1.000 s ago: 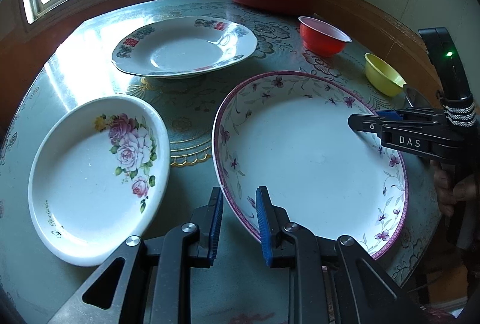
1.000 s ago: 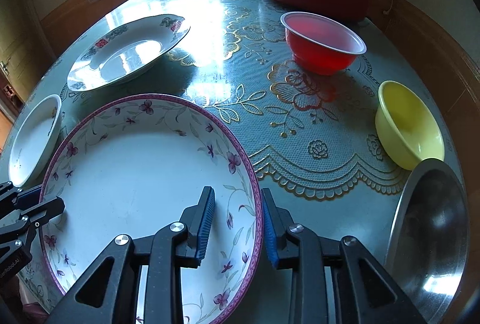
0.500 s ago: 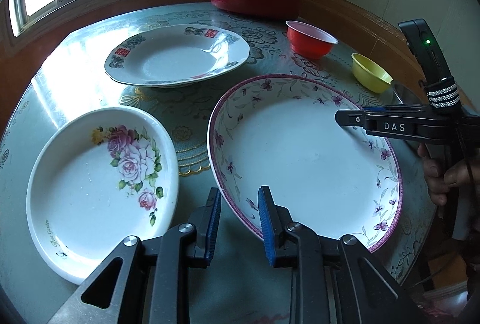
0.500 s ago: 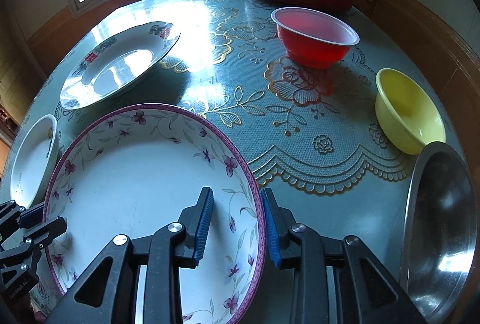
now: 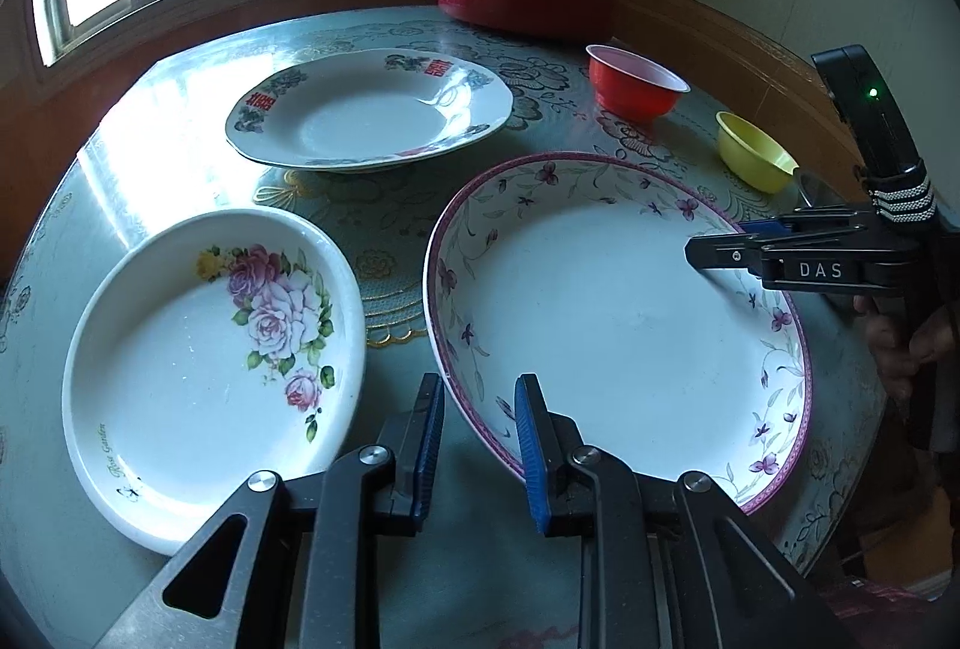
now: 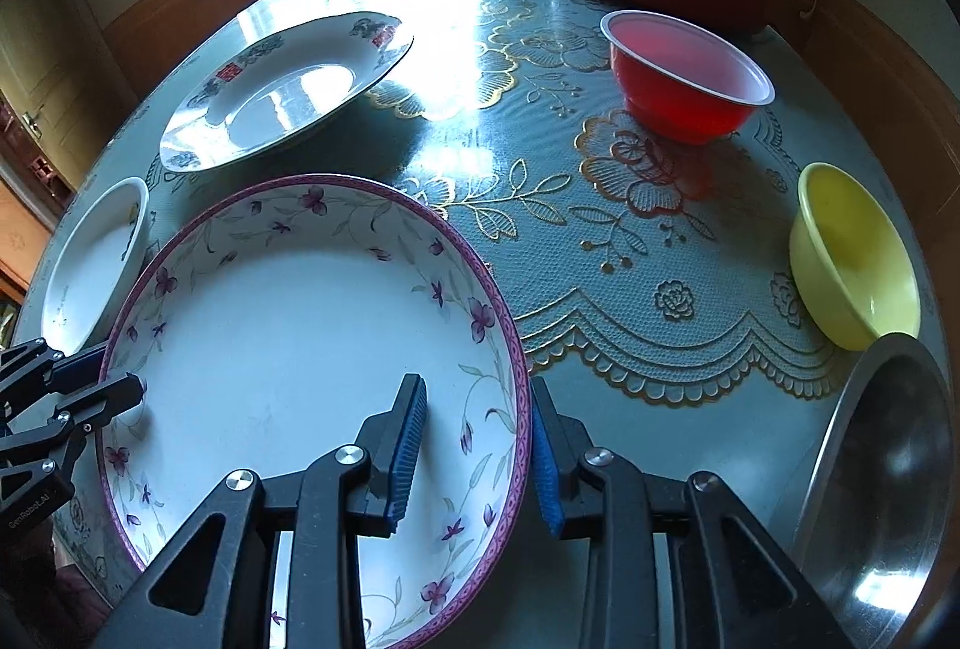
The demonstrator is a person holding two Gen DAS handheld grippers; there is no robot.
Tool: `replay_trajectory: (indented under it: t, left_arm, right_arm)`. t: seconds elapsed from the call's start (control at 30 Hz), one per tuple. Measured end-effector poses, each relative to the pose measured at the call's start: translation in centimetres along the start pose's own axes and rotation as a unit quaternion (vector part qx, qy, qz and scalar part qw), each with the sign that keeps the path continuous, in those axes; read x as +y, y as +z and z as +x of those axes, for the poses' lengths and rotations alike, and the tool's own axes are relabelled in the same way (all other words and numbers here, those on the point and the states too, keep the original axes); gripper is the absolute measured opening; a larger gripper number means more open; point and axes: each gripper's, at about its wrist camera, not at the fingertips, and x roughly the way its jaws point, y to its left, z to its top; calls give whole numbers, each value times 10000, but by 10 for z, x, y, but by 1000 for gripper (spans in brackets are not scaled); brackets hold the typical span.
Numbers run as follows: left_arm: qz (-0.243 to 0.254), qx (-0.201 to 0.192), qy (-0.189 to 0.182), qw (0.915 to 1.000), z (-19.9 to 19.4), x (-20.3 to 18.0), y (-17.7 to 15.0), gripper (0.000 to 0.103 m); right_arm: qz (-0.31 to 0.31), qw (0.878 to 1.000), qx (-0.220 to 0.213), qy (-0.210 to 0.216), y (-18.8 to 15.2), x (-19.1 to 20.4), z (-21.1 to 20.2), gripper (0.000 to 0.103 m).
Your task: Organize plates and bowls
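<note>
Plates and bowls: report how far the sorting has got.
Done: nothing is stacked yet. The rose plate, the plate with red marks, the red bowl, yellow bowl and steel bowl all sit apart on the table.
In hand: the left gripper and right gripper each straddle the rim of the purple-edged plate, jaws not closed.
Left: all the stacking.

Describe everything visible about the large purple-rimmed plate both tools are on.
The large white plate with purple rim and small purple flowers looks like glazed ceramic, shallow, empty and clean. It sits near the round table's front edge; whether it is lifted cannot be told. The left tool straddles its near-left rim and the right tool straddles its right rim, both with jaws parted. A white rose-printed dish lies beside it.
</note>
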Motion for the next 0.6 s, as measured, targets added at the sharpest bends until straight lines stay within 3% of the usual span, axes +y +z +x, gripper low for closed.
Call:
replay_trajectory:
  t: [0.2,0.37,0.5,0.6]
  left_arm:
    - [-410,-141,99,9990,-14,1,-5,25]
    - [-719,-410,189,9964,-37,7,-5,25]
    - [-979,-544,326,9932,-45,19,5,25]
    - [-1074,-681,387,9911,-49,26,17,33]
  right_arm:
    - [-266,9994,120,160,6,-7,0,34]
    - [-178,9984,-255,463,18,-18,-18,38]
    - [173,9929,-485,1072,38,-24,-23,40]
    - [514,9839,-521,1631,55,-23,-19,42]
